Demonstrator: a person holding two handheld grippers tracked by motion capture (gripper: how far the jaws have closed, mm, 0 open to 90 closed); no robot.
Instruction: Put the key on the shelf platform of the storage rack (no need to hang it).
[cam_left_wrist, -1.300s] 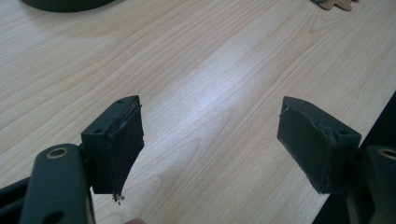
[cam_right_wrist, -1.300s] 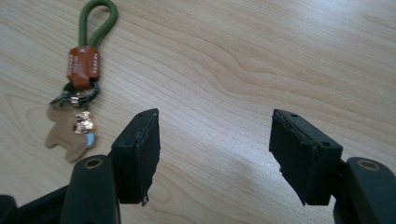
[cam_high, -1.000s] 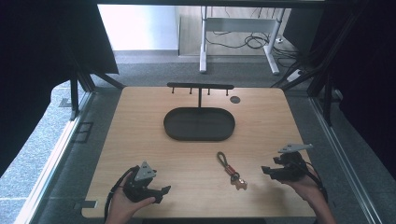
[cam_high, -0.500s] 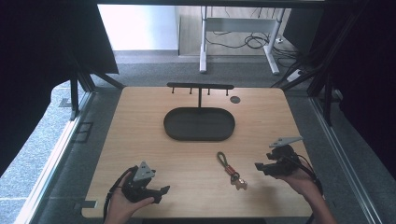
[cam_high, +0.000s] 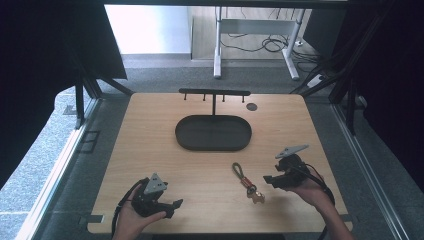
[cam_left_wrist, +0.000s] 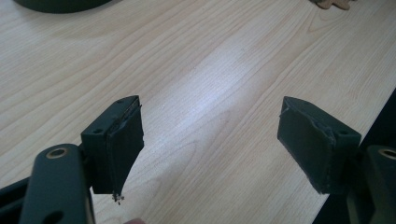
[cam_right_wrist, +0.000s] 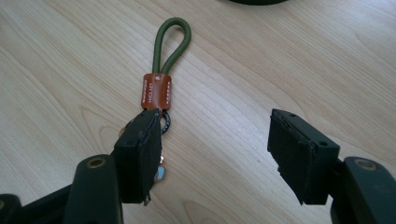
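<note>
A keychain (cam_high: 245, 179) with a green cord loop, a brown leather band and a small ring lies on the wooden table (cam_high: 150, 130), in front of a dark oval tray (cam_high: 213, 133). My right gripper (cam_high: 266, 181) hovers just right of it, jaws apart. In the right gripper view the keychain (cam_right_wrist: 162, 79) lies ahead, its lower end hidden behind the left jaw; nothing sits between the pads, and the gripper (cam_right_wrist: 212, 154) is open. My left gripper (cam_high: 176, 206) rests at the front left, open (cam_left_wrist: 210, 149) over bare wood.
A black rack (cam_high: 214, 93) with hanging pegs stands behind the tray. A small dark disc (cam_high: 251, 106) lies at the back right. A pale wooden piece (cam_left_wrist: 334, 3) shows at the top edge of the left gripper view. Bare wood surrounds the keychain.
My right gripper has moved left across the table, closer to the keychain. The left gripper and the keychain have stayed put.
</note>
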